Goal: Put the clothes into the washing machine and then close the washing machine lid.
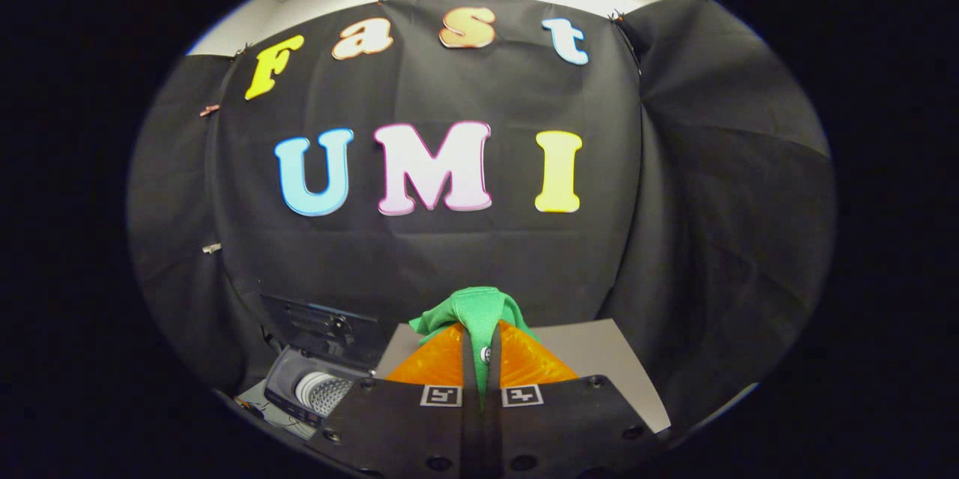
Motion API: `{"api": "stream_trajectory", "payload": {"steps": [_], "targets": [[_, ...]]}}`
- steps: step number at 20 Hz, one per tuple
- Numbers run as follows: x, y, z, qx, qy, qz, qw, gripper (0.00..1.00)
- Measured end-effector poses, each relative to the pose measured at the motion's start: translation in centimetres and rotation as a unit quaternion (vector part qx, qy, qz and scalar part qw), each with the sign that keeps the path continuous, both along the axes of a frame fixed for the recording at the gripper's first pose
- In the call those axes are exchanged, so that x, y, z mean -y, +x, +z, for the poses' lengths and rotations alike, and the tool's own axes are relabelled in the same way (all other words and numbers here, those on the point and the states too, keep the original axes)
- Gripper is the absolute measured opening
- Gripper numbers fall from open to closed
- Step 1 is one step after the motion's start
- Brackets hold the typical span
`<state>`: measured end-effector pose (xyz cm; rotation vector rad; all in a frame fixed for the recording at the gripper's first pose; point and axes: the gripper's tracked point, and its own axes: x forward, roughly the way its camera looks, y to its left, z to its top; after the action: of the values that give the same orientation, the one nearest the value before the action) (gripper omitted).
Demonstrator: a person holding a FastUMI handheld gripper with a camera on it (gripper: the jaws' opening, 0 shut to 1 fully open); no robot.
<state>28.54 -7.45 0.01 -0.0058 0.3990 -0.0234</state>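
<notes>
A green cloth (pixel 473 312) is pinched between my gripper's (pixel 480 340) two fingers, which are closed together on it; it bunches up over the fingertips and hangs a little between them. It is held up in the air, well above the table. Below and to the left of the fingers stands a small toy washing machine (pixel 318 389) with its dark lid (pixel 326 329) raised upright behind the opening. Its white ribbed drum (pixel 324 391) shows inside the open top.
A grey table top (pixel 599 359) lies under and to the right of the fingers, reaching back to the black cloth wall (pixel 449 254). The washer stands at the table's left end. More black cloth hangs on the right side (pixel 734 239).
</notes>
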Motion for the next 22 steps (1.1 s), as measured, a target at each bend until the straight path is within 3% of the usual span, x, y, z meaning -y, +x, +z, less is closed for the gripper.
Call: {"api": "stream_trajectory", "payload": {"steps": [4, 9, 14, 22], "targets": [[-4.3, -0.1, 4.3, 0.049, 0.001, 0.033, 0.998, 0.04], [-12.1, 0.8, 5.3, 0.063, 0.029, 0.099, 0.993, 0.04], [-20.4, 1.7, 3.2, 0.052, 0.047, 0.178, 0.982, 0.05], [-29.1, 2.2, -4.6, 0.0, 0.084, 0.249, 0.965, 0.04]]}}
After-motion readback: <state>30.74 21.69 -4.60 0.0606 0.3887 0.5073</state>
